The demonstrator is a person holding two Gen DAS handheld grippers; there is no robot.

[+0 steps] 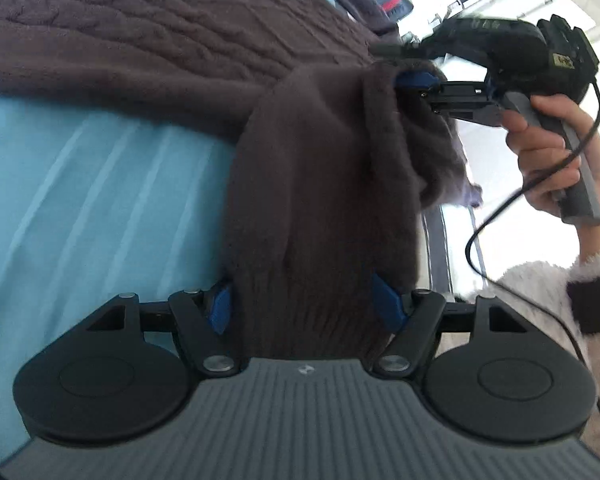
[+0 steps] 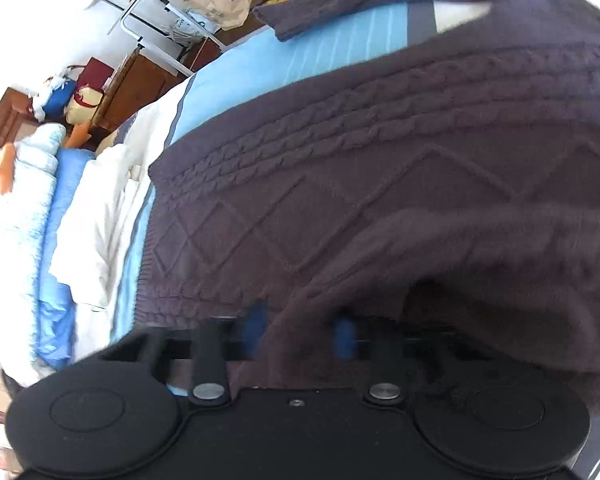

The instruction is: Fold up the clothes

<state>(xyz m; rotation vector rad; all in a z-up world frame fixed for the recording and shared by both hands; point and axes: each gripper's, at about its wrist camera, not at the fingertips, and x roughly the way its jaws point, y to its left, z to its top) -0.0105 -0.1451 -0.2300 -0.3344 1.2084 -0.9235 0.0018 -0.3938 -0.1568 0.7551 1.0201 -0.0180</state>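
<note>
- Across the left of the left wrist view lies the pale blue striped bed (image 1: pixel 80 200); the brown cable-knit sweater (image 1: pixel 140 40) is spread flat over it, filling the upper left of the frame.
- At lower centre, the left gripper (image 1: pixel 306 304) has its blue pads set wide on either side of a ribbed sleeve (image 1: pixel 320 208), the knit bunched between them; judged a grip on a thick fold.
- The sleeve's long axis runs from that gripper at bottom centre up toward the upper right, where it meets the right gripper (image 1: pixel 416 80).
- At upper right, the right gripper, held in a hand (image 1: pixel 548 160), pinches the sleeve's far end, its pads nearly together on the cloth.
- In the right wrist view the sweater body (image 2: pixel 380 160) fills centre and right, cables running lower left to upper right; cloth drapes over the right gripper (image 2: pixel 300 332).
- Judgement: the sleeve hangs taut between both grippers, beside the body; the coming move is to carry it across onto the body, toward the upper left.
</note>
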